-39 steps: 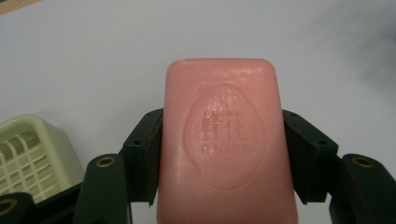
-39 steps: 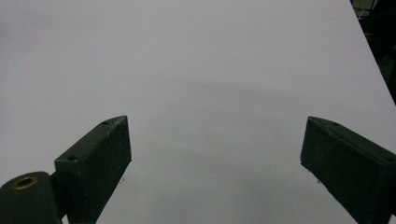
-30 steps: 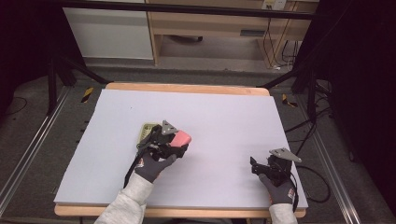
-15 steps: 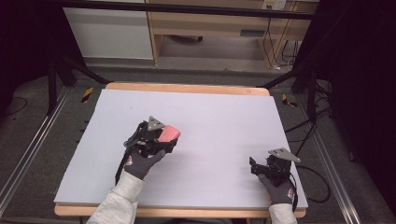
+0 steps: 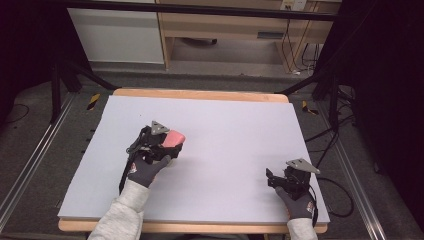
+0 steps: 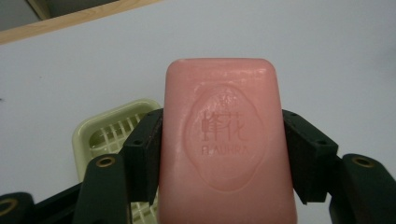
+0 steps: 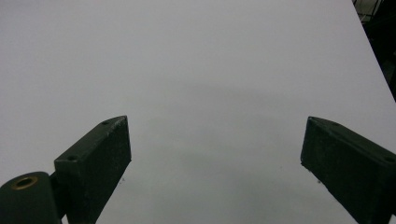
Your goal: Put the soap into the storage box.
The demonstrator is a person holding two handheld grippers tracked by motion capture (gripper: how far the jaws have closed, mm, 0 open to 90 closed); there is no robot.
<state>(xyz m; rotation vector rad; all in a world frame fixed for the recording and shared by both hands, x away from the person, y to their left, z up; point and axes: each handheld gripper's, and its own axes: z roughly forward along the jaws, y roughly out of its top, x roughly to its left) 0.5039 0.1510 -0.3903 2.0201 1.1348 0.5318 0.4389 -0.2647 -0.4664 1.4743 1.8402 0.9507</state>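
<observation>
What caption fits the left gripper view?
Left gripper clamps a pink soap bar above a pale yellow soap dish.

Smooth waxy pink soap bar [image 6: 227, 140], glossy plastic slatted dish [image 6: 112, 133], matt table [image 5: 235, 130]

soap bar [image 6: 227, 140] | pink, embossed oval stamp | clamped by long sides | above yellow-green slatted dish [image 6: 109, 130]

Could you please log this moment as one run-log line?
left gripper: jaws shut on pink soap bar | soap dish: beneath | right gripper: jaws open
</observation>
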